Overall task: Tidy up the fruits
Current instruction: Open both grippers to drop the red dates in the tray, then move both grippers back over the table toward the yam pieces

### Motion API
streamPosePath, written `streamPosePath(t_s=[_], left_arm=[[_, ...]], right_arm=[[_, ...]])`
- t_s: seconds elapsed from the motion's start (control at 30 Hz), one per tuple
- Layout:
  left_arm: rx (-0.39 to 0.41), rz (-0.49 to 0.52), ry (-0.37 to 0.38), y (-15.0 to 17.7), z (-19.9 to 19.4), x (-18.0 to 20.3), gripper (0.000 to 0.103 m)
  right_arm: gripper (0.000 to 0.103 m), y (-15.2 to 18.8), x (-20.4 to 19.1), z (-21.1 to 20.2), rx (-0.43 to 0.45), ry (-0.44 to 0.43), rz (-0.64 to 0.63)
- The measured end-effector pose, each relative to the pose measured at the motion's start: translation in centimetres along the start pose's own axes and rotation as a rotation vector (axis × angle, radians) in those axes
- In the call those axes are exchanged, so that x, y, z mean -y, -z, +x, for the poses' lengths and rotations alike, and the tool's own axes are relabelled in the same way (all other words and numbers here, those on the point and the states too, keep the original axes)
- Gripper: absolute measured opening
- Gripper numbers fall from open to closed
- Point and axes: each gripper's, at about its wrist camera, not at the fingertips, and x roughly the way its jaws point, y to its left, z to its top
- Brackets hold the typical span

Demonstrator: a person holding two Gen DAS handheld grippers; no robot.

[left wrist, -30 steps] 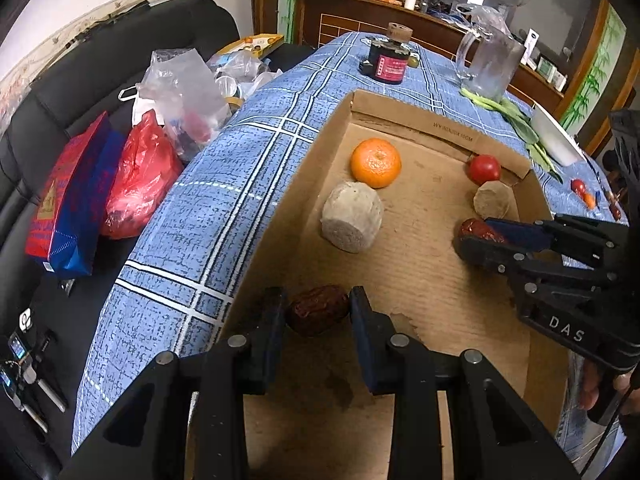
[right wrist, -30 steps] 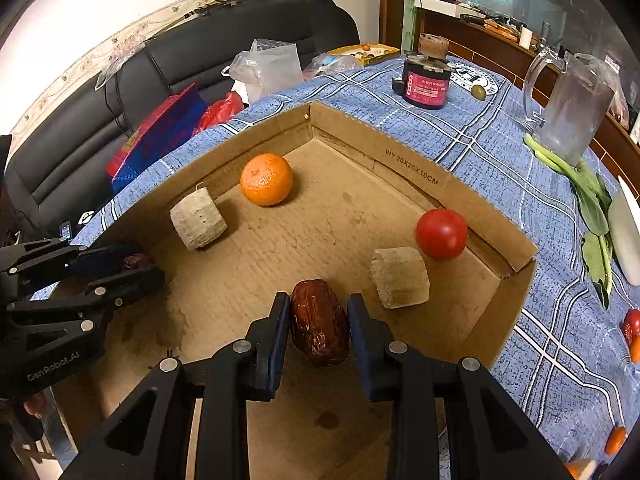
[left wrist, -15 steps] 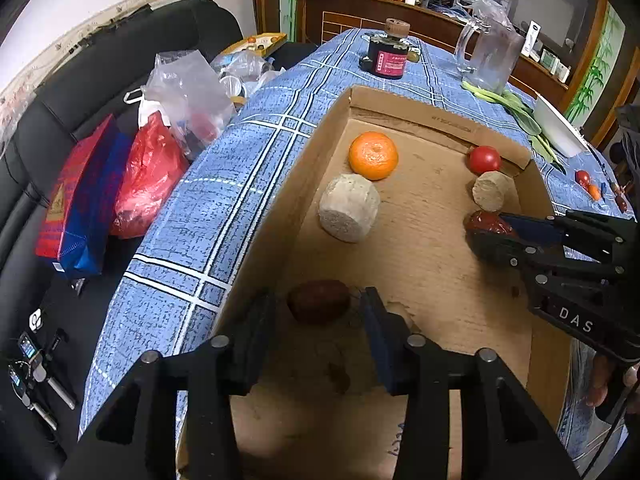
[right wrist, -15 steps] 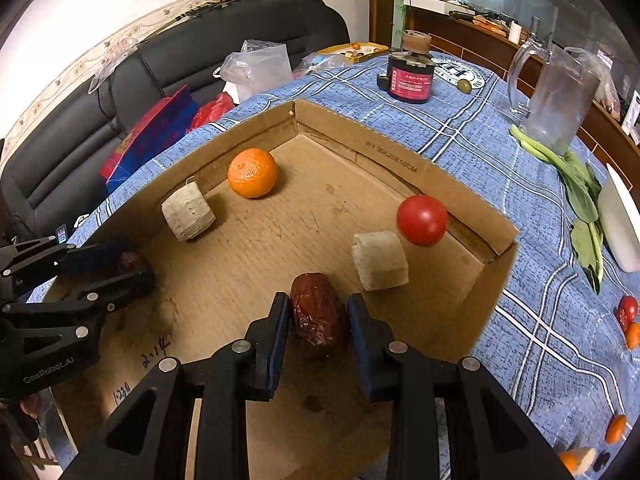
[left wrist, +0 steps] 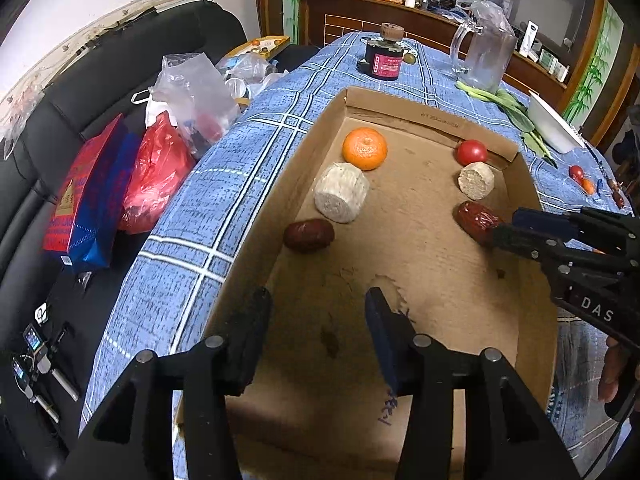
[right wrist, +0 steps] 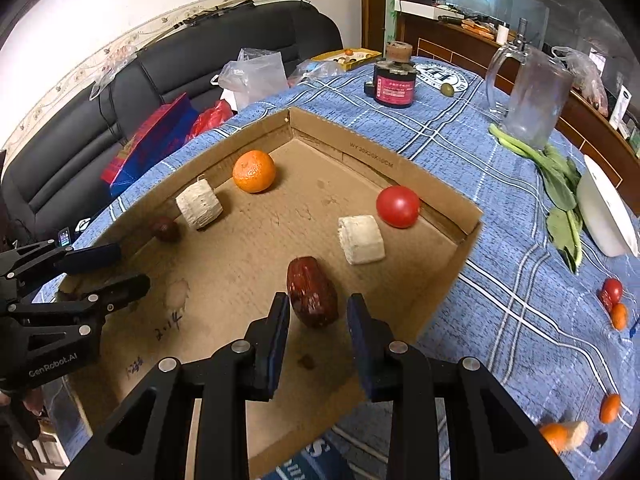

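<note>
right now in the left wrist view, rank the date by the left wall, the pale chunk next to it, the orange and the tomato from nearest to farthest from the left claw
1. Date, by the box's left wall, just ahead of the left claw.
2. Pale chunk, beyond the date.
3. Orange, behind the chunk on the left.
4. Tomato, far right corner.

Your left hand-held gripper [left wrist: 316, 304] is showing matte black angular arms with silver round screw heads, dark blue pads lining its fingers [left wrist: 380, 328] and white "GenRobot.AI" lettering along its side. Your right hand-held gripper [right wrist: 316, 312] is wearing the same black frame, silver screws and blue pads, and is carrying white "DAS" letters on its body.
</note>
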Motion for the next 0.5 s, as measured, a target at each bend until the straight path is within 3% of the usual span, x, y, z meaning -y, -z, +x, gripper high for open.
streamPosePath(t_s=[0.13, 0.3, 0.43, 0.5], left_arm=[[0.02, 0.0, -0.004, 0.6, -1.3, 0.4, 0.048], [0.046, 0.007, 0.001, 1.5, -3.0, 1.6, 0.057], [0.053, 0.016, 0.016, 2.0, -4.0, 3.1, 0.059], [0.057, 0.021, 0.022, 2.2, -4.5, 4.0, 0.067]], right_arm=[[0.033, 0.9, 0.1, -1.7, 0.011, -0.024, 0.02], [0.033, 2.9, 0.2, -4.2, 0.016, -0.031, 0.026], [0.051, 4.9, 1.3, -5.8, 0.021, -0.025, 0.056], [0.051, 6.2, 2.1, -6.9, 0.026, -0.016, 0.071]])
